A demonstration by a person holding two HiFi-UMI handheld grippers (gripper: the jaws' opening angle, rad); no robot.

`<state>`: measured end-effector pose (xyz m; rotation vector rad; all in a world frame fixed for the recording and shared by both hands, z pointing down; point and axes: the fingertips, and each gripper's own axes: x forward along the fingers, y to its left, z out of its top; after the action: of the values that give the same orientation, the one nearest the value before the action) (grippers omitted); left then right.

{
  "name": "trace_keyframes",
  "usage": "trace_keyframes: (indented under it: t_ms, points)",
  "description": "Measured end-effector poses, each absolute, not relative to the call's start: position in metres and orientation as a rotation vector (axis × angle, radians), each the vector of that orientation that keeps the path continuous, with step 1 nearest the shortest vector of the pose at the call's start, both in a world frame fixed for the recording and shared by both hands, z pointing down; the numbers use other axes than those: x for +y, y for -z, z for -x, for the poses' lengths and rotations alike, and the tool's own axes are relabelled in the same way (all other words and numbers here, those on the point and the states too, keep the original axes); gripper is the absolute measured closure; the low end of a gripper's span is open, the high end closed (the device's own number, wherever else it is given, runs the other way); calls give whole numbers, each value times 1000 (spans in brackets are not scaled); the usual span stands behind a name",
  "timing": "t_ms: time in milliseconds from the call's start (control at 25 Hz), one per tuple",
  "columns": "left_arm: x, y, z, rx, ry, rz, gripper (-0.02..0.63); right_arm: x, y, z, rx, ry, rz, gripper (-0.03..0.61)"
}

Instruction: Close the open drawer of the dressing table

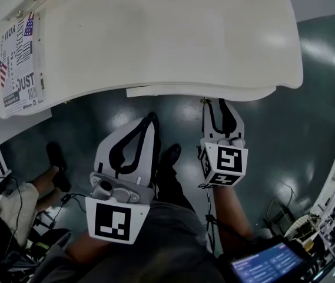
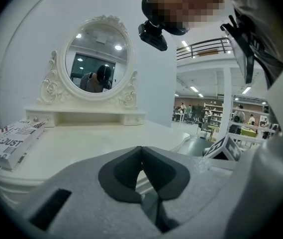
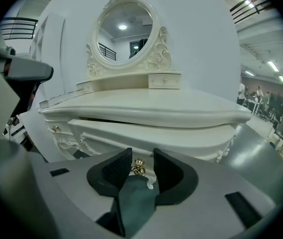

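Right gripper view, gold knob between spread fingers, left gripper view, fingers pressed together

We read one word for sure: "JUST", in bold black capitals on the printed book lying at the left end of the dressing table. The smaller print around it is too fine for us to read. So are the lines on the lit screen at the head view's lower right.

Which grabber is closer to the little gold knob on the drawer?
Right. The right gripper has the gold knob framed between its open jaws; the left gripper, shut, sits off to the knob's left.
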<state>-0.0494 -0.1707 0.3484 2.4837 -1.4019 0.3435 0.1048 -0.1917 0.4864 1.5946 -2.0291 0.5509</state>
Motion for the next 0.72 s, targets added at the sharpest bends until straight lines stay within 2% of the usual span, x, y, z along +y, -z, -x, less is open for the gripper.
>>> trace_keyframes:
  t_ms: [720]
  points:
    - [-184,-351,67,-1404,-339,-2475,598,-212,-486,-102,-2009,-544,-1626,444]
